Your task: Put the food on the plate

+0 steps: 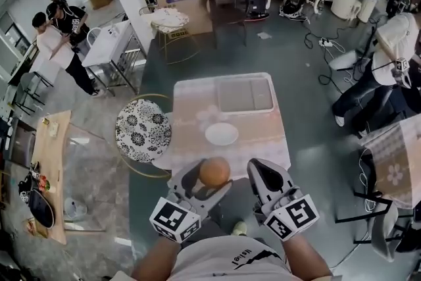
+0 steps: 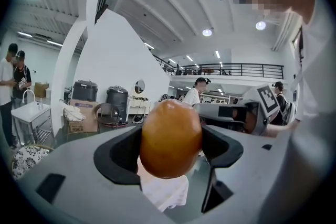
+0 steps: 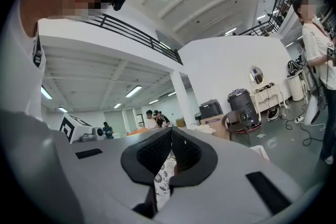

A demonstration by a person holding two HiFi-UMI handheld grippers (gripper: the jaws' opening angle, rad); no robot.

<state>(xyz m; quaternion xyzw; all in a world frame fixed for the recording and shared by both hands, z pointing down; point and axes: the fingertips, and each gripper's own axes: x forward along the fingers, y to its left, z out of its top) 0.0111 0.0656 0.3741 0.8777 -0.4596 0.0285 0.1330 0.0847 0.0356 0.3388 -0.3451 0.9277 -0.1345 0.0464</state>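
Observation:
An orange round piece of food (image 1: 214, 172) is held between the jaws of my left gripper (image 1: 209, 179), just above the near edge of the small table (image 1: 263, 141). In the left gripper view the food (image 2: 170, 138) fills the gap between both dark pads. A white plate (image 1: 222, 134) lies empty on the table, a short way beyond the food. My right gripper (image 1: 264, 174) is beside the left one, over the table's near edge, jaws shut with nothing between them (image 3: 170, 152).
A grey tray (image 1: 245, 95) lies at the table's far end. A black-and-white patterned round stool (image 1: 143, 130) stands left of the table. Chairs, boxes and bins stand further back; people are at the left and right sides of the room.

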